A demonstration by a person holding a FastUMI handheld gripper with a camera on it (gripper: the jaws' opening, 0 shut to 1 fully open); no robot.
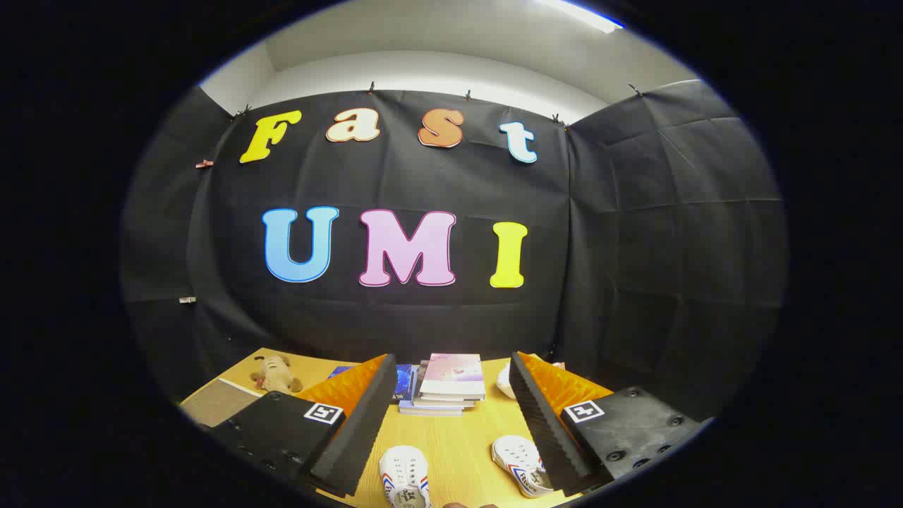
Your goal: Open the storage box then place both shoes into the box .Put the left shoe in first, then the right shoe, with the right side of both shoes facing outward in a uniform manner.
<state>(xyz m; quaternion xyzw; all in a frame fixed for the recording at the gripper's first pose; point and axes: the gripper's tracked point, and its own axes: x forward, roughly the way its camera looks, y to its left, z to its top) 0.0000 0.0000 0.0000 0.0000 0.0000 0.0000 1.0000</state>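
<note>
Two white shoes with red and blue side stripes lie on the wooden table (458,437), toes pointing toward me. One shoe (404,478) rests near the left finger, the other shoe (520,462) lies by the right finger, partly hidden behind it. My gripper (453,423) hangs above the table with its fingers spread wide and nothing between them. Both shoes sit low between the fingers.
A stack of books (448,384) lies beyond the fingers at the back of the table. A small plush toy (275,374) sits at the far left, beside a brown board (219,402). A white object (504,381) peeks out behind the right finger.
</note>
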